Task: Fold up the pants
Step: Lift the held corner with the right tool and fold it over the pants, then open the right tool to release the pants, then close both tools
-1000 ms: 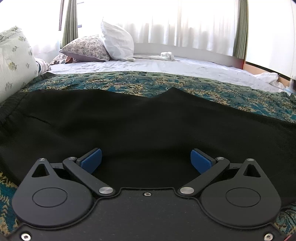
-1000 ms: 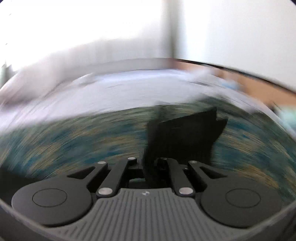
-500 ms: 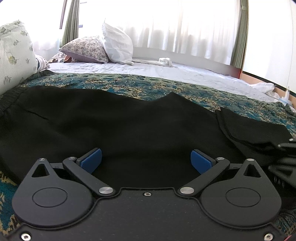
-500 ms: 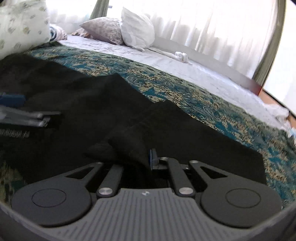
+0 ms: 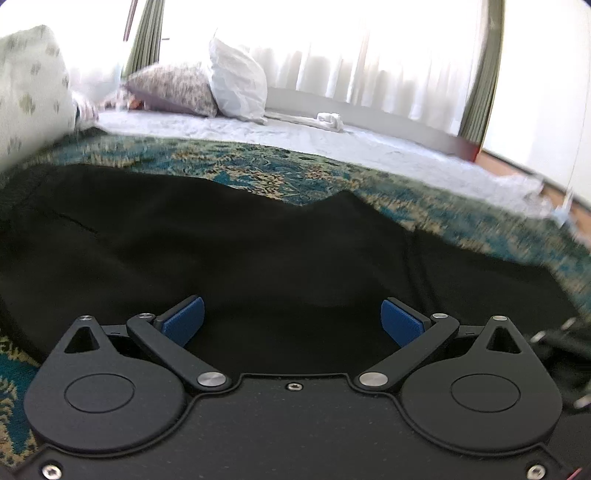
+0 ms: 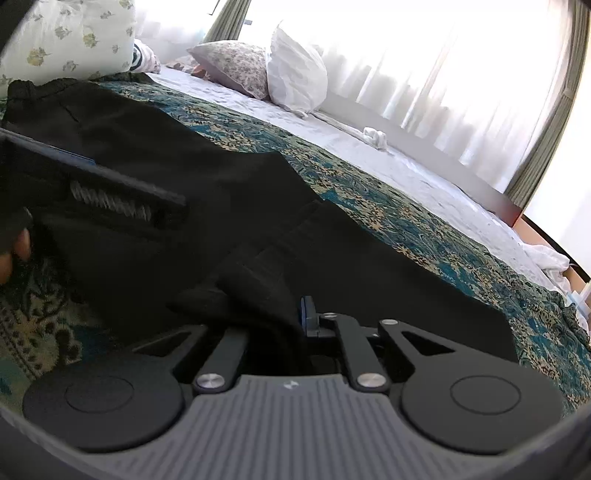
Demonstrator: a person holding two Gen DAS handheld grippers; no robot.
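- Change since the earlier frames: my right gripper (image 6: 295, 317), a second ago swinging through a blurred view with black cloth in its grip, has carried that fold across and now sits low over the bed beside my left gripper (image 5: 291, 317); the left has barely shifted.
- Bed (image 5: 332, 140): pale sheet at the far side, below the bright curtained window (image 5: 369, 55).
- Patterned bedspread (image 6: 388, 206): teal and gold, covering the near part of the bed under the garment.
- Black pants (image 5: 221, 251): spread flat on the bedspread, filling the middle of the left wrist view; in the right wrist view the waistband end lies far left and a folded-over section (image 6: 258, 280) bunches up at the fingers.
- Pillows: a floral cushion (image 6: 236, 66) leaning against a white pillow (image 6: 295, 77) at the far side; a flower-print pillow (image 6: 74, 33) at the left edge.
- Left gripper: blue pads (image 5: 184, 319) spread wide apart, nothing between them, poised just over the black cloth.
- Right gripper: fingers drawn together, clamped on the bunched fold of the pants; one blue pad (image 6: 304, 314) shows beside the cloth.
- Small white bundle of cloth (image 5: 330, 120): on the sheet, well apart from the pants.
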